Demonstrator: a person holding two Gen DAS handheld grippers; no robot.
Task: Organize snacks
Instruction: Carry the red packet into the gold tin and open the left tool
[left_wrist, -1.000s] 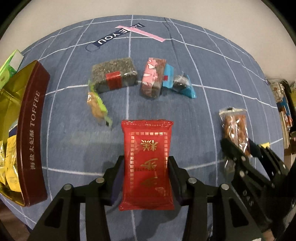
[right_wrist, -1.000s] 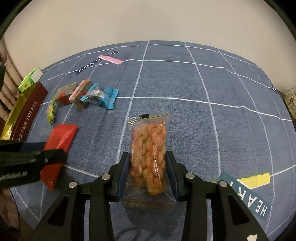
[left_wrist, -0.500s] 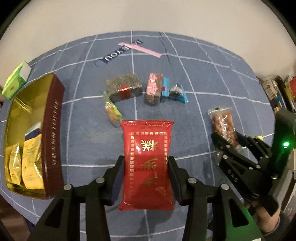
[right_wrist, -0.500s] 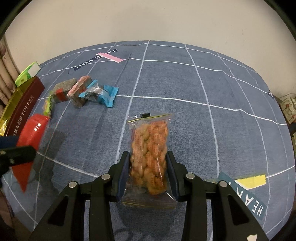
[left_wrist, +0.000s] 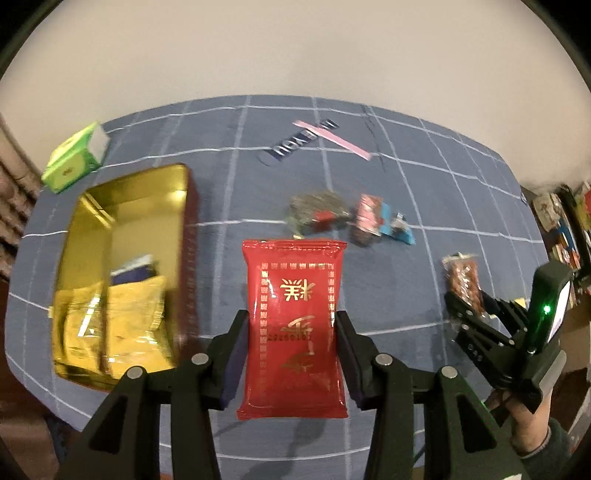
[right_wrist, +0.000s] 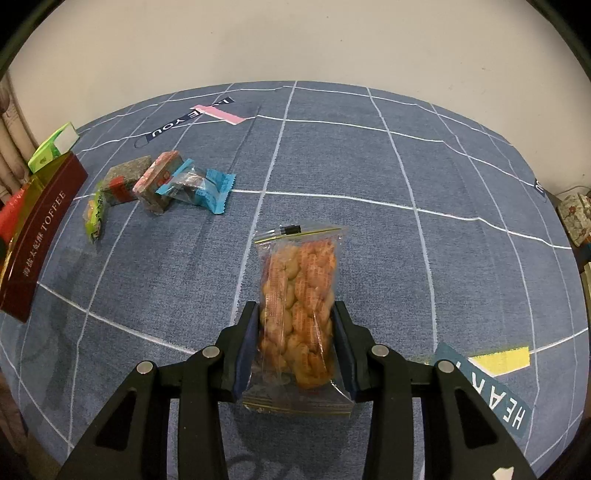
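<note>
Blue cloth (right_wrist: 369, 192) with a white grid covers the tabletop, printed word patches on it. Toffee tin (left_wrist: 122, 258) sits open at your left, gold inside, dark red wall lettered TOFFEE in the right wrist view (right_wrist: 40, 236); gold packets (left_wrist: 122, 325) and a dark blue item lie in its near end, far end bare. Green box (left_wrist: 74, 160) stands just beyond the tin's far corner, close by, contact unclear.

Your left gripper (left_wrist: 291, 350) is clamped on a red packet (left_wrist: 293, 325) with gold print, fingers pressing both long edges near the lower half; the packet is held above the cloth, just right of the tin. Your right gripper (right_wrist: 295, 343) is closed on a clear bag of orange snacks (right_wrist: 299, 314), fingers on either side of the bag's lower half, zip end pointing away from you; the left wrist view shows that gripper (left_wrist: 476, 314) and bag at the right, off the cloth.

Loose snacks in a cluster mid-cloth, blurred in the left wrist view: grey-green block (right_wrist: 123, 182) with a red band, pink-wrapped block (right_wrist: 159, 184) leaning beside it, blue-ended candy (right_wrist: 199, 186) touching the pink one, small green packet (right_wrist: 96, 214) just in front of the grey block.
</note>
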